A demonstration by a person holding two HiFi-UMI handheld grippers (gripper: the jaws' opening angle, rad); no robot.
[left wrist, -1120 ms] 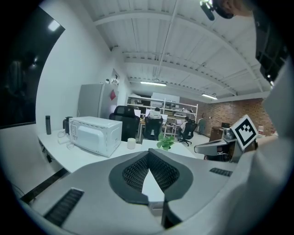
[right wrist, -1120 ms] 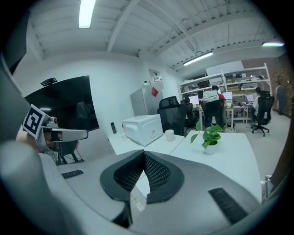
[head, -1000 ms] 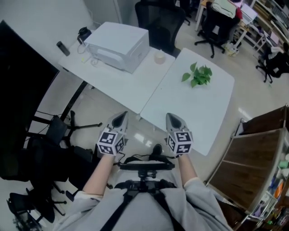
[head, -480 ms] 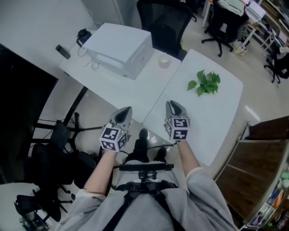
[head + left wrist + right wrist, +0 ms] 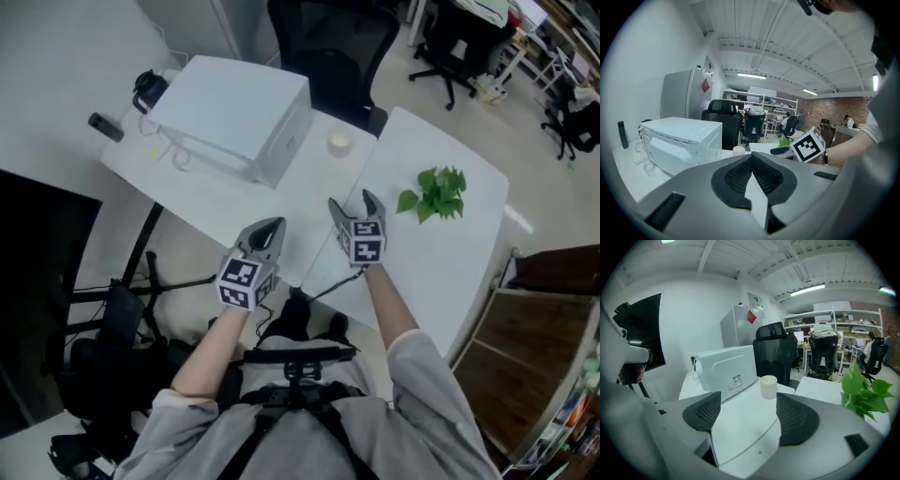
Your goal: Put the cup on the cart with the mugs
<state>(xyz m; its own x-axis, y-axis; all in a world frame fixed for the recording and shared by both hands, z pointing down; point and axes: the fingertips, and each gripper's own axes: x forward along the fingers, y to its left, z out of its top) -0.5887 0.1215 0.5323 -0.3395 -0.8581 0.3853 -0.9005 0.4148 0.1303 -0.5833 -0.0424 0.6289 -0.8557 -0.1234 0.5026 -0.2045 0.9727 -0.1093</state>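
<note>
The cup is a small cream one standing on the white table, near a big white microwave-like box. My right gripper hangs over the table edge, short of the cup. Its jaws have just been opening and stand wide apart with nothing between them. In the right gripper view the cup shows ahead, between the two pads and well beyond them. My left gripper is to the left, over the near table edge, with its jaws shut and empty. From the left gripper view the cup is small and far.
A green leafy plant lies on the table to the right of the cup. A black office chair stands behind the table. A brown wooden shelf unit is at the right edge. A black screen is on the left.
Both grippers have moved forward from in front of the body to the table edge, toward the cup. The right gripper's jaws went from shut to wide apart.
</note>
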